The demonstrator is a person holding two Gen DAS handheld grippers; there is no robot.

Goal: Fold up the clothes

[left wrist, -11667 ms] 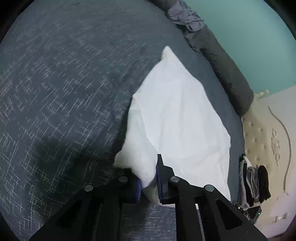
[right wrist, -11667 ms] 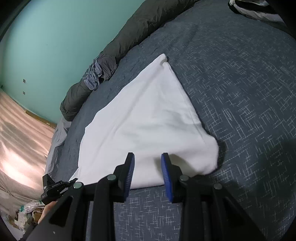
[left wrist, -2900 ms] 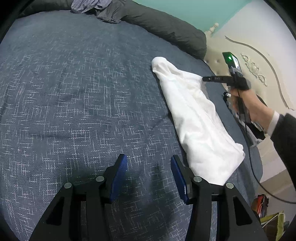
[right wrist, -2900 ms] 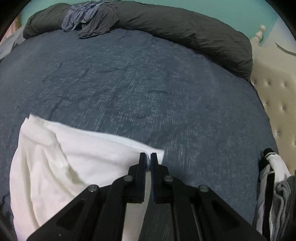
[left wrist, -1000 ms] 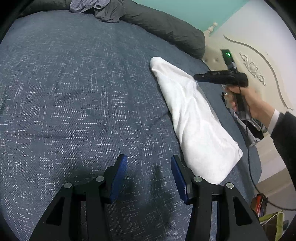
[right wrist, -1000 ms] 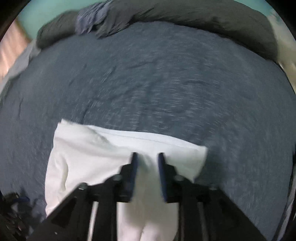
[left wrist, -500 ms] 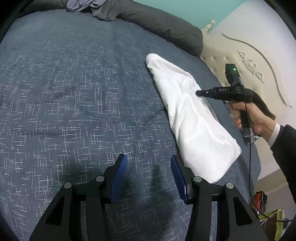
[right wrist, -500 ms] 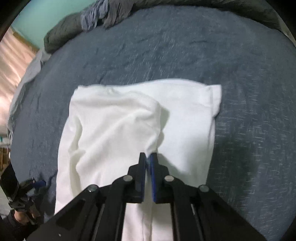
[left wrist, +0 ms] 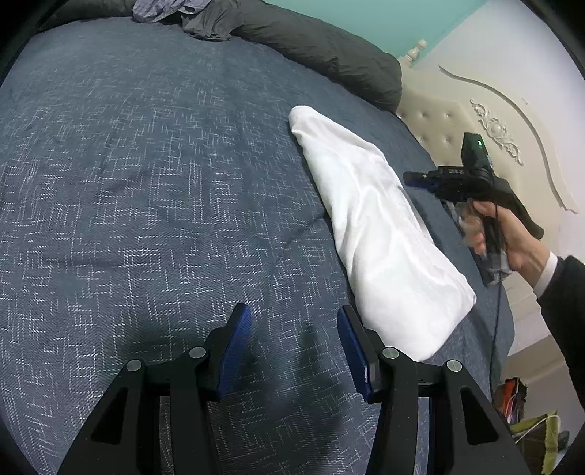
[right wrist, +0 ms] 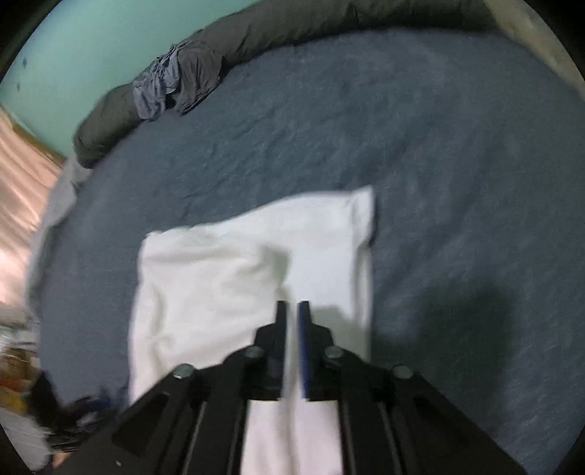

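Broadly, the bed [left wrist: 153,175] carries a folded white cloth [left wrist: 380,234] toward its right side, far from the grey bolster [right wrist: 278,36]. Over the cloth, the right gripper [right wrist: 290,310] has jaws parting, still narrow, with nothing pinched as far as the blur shows. Meanwhile the left gripper [left wrist: 294,330] idles wide and empty beside the near end (a handy anchor). Let go cleanly, lift straight, then smooth the ridge.

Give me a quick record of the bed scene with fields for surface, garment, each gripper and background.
surface: blue bedspread
garment: white cloth, folded into a long strip, lying flat
left gripper: open, empty, beside the cloth's near end
right gripper: over the cloth, jaws opening, nothing pinched
background: grey bolster with crumpled clothes on it
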